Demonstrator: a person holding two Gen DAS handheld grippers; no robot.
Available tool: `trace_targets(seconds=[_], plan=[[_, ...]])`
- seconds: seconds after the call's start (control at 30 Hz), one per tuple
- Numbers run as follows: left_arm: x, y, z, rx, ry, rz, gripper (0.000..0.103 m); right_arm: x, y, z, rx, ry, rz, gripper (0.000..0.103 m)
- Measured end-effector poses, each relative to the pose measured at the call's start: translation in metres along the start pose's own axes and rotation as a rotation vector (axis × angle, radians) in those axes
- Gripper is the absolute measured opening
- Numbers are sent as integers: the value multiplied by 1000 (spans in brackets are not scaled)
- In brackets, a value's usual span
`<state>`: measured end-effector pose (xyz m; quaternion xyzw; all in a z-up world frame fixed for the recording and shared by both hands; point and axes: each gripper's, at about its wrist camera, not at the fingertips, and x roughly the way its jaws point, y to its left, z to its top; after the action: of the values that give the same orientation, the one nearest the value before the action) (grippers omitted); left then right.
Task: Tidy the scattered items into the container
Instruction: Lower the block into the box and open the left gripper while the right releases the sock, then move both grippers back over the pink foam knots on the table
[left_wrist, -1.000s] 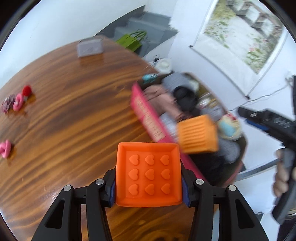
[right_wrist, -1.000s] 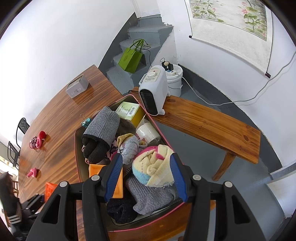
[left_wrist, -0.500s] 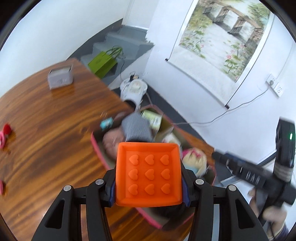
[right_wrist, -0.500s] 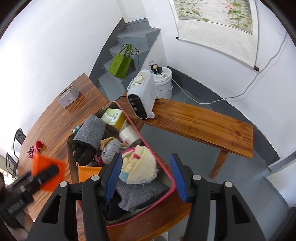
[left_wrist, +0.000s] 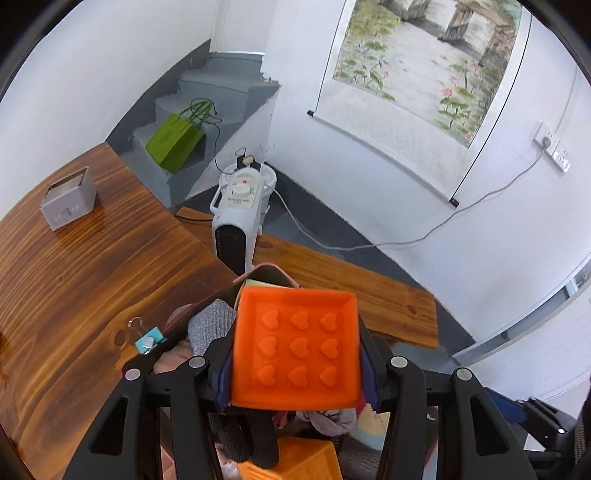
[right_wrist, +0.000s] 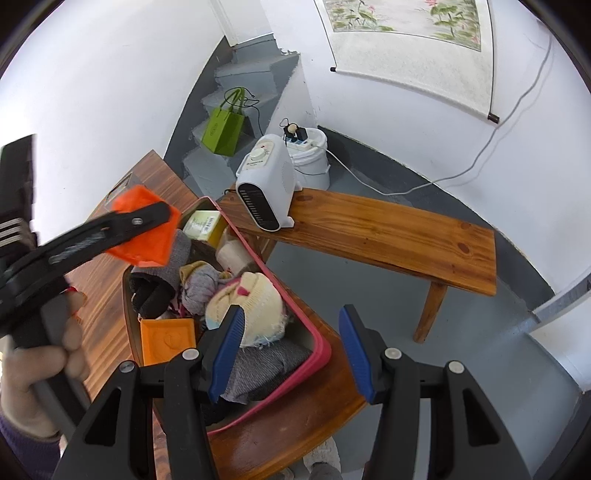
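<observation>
My left gripper (left_wrist: 295, 354) is shut on an orange square mould with raised hearts (left_wrist: 295, 347) and holds it above the pink-rimmed container (right_wrist: 317, 343). It shows in the right wrist view (right_wrist: 144, 229) over the container's far end. The container holds grey socks (right_wrist: 173, 254), a cream knit hat (right_wrist: 247, 302), a green box (right_wrist: 205, 225) and another orange mould (right_wrist: 168, 339). My right gripper (right_wrist: 291, 354) is open and empty, above the container's near right rim.
A teal binder clip (left_wrist: 147, 339) lies on the wooden table (left_wrist: 81, 280) beside the container. A grey box (left_wrist: 68, 203) sits farther back. A white heater (right_wrist: 264, 184) stands on a wooden bench (right_wrist: 388, 236). A green bag (right_wrist: 221, 133) is on the stairs.
My left gripper has carried the orange mould from over the table to above the container. My right gripper has drawn back a little to the right and stays open.
</observation>
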<state>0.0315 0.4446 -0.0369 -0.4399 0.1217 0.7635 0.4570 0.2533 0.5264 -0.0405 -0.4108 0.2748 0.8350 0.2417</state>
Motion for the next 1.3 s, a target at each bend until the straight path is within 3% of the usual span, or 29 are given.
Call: trace_targets(seconds=[0.07,0.17,0.33,0.57,0.63,0.67,1.03,1.3], plan=[[5,-1,-2,8,7,-3,58,0,-1,0,6,3,-3,58],[4,-1,-6,12,10,1,82,1,-1,2,10,2,-4,58],[-9,13,-13,-16,5,-3,83,6,10,8,-6,-2,9,58],[-57,57,-37,-110,-43,43,83,9,40,18,-54,-12,56,58],[-70,76,-48,-154,-48,76,92,11,54,18,-78,-7,78,58],[-77,88,-55,-182,-52,95,103,13,62,17,-93,-2,88,58],[-164,242,-164,-533,-73,342,103,37,182,-7,-313,73,242,58],[-212,331,-234,-724,-76,463,103,55,266,-49,-445,164,315,58]])
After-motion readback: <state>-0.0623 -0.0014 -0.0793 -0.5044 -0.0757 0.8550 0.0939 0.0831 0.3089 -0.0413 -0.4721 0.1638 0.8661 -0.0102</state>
